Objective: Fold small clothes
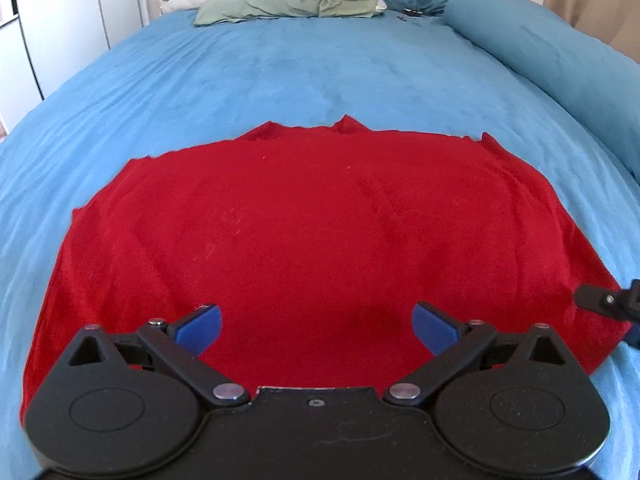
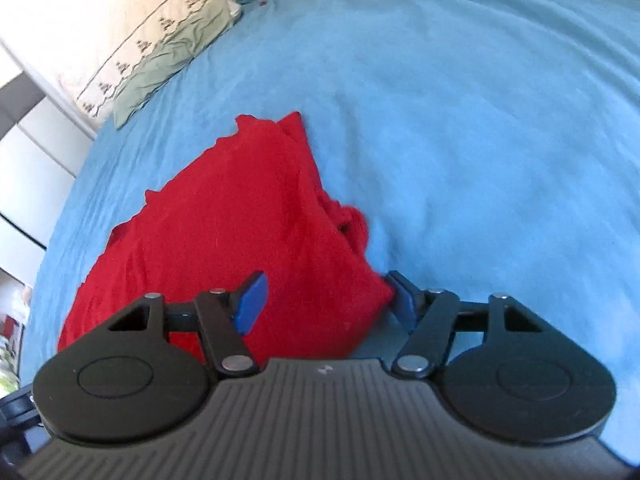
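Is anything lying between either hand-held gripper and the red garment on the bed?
Nothing visible. The left hand-held gripper hangs open over the red garment; the right hand-held gripper is open around its corner on the blue bedcover.

No readable text; only a small white logo mark [image 2: 323, 370] on the right gripper [image 2: 326, 300]

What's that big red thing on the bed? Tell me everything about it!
The red garment is soft, slightly fuzzy cloth, spread mostly flat on the blue bedcover. Its far edge is jagged and its right side bunches into folds. Both hand-held grippers, left and right, are open at its near edge.
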Available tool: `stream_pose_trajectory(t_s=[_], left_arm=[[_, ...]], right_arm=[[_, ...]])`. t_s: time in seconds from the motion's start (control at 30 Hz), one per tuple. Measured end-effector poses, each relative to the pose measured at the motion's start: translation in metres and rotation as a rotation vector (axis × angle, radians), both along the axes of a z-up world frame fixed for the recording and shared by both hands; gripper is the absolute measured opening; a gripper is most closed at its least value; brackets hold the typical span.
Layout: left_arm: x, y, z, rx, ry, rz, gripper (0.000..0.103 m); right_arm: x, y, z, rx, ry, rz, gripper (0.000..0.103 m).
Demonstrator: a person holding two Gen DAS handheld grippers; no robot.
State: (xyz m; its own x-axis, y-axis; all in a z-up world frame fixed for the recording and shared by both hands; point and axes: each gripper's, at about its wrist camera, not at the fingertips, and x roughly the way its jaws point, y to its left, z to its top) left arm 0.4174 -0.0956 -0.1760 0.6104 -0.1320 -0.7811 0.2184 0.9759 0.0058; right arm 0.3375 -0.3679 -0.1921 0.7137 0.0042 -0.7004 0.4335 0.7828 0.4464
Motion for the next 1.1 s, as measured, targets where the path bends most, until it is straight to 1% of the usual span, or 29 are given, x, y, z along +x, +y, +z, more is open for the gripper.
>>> stream_pose_trajectory(t_s=[0.07, 0.13, 0.17, 0.2, 0.23, 0.27, 0.37, 0.43, 0.53, 0.6, 0.67, 0.73, 0.8, 0.87, 0.93, 1.0, 1.1], left_arm=[[0.005, -0.001, -0.001, 0.011, 0.001, -0.009, 0.103], [0.010, -0.001, -0.004, 0.028, -0.004, -0.006, 0.103], [0.012, 0.000, -0.007, 0.033, 0.003, -0.003, 0.103], [0.015, 0.001, -0.010, 0.039, 0.013, 0.002, 0.103], [0.017, 0.002, -0.013, 0.048, 0.020, 0.010, 0.103], [0.020, 0.003, -0.017, 0.054, 0.030, 0.020, 0.103], [0.028, 0.010, -0.025, 0.038, 0.052, 0.030, 0.103], [0.032, 0.010, -0.026, 0.040, 0.070, 0.028, 0.103], [0.036, 0.013, -0.020, 0.030, 0.101, 0.023, 0.103], [0.035, 0.022, -0.012, 0.019, 0.102, 0.027, 0.099], [0.033, 0.037, -0.001, 0.017, 0.089, 0.042, 0.099], [0.030, 0.063, 0.012, 0.017, 0.070, 0.066, 0.099], [0.026, 0.092, 0.022, 0.021, 0.065, 0.094, 0.099], [0.019, 0.124, 0.027, 0.031, 0.060, 0.129, 0.099], [0.010, 0.157, 0.027, 0.042, 0.060, 0.163, 0.099], [0.001, 0.185, 0.023, 0.057, 0.066, 0.192, 0.099], [-0.011, 0.214, 0.010, 0.071, 0.095, 0.221, 0.099]], right_arm=[[0.009, -0.004, 0.000, -0.016, 0.006, 0.041, 0.073], [0.017, -0.003, 0.001, -0.053, 0.019, 0.086, 0.065], [0.020, -0.002, 0.001, -0.066, 0.025, 0.108, 0.053], [0.023, -0.002, 0.002, -0.065, 0.028, 0.132, 0.037], [0.026, -0.001, 0.005, -0.062, 0.032, 0.151, 0.031], [0.028, 0.001, 0.008, -0.075, 0.036, 0.162, 0.028], [0.032, 0.012, 0.027, -0.105, 0.021, 0.196, 0.024], [0.037, 0.022, 0.046, -0.116, -0.004, 0.218, 0.024], [0.049, 0.045, 0.080, -0.117, -0.069, 0.277, 0.023], [0.062, 0.070, 0.103, -0.126, -0.112, 0.345, 0.023], [0.078, 0.099, 0.122, -0.120, -0.151, 0.421, 0.023], [0.095, 0.136, 0.136, -0.108, -0.190, 0.520, 0.023], [0.109, 0.175, 0.141, -0.097, -0.210, 0.631, 0.023], [0.120, 0.219, 0.138, -0.093, -0.215, 0.758, 0.023], [0.129, 0.262, 0.120, -0.086, -0.193, 0.854, 0.023], [0.137, 0.301, 0.090, -0.082, -0.151, 0.913, 0.023], [0.150, 0.341, 0.042, -0.153, -0.028, 0.970, 0.024]])
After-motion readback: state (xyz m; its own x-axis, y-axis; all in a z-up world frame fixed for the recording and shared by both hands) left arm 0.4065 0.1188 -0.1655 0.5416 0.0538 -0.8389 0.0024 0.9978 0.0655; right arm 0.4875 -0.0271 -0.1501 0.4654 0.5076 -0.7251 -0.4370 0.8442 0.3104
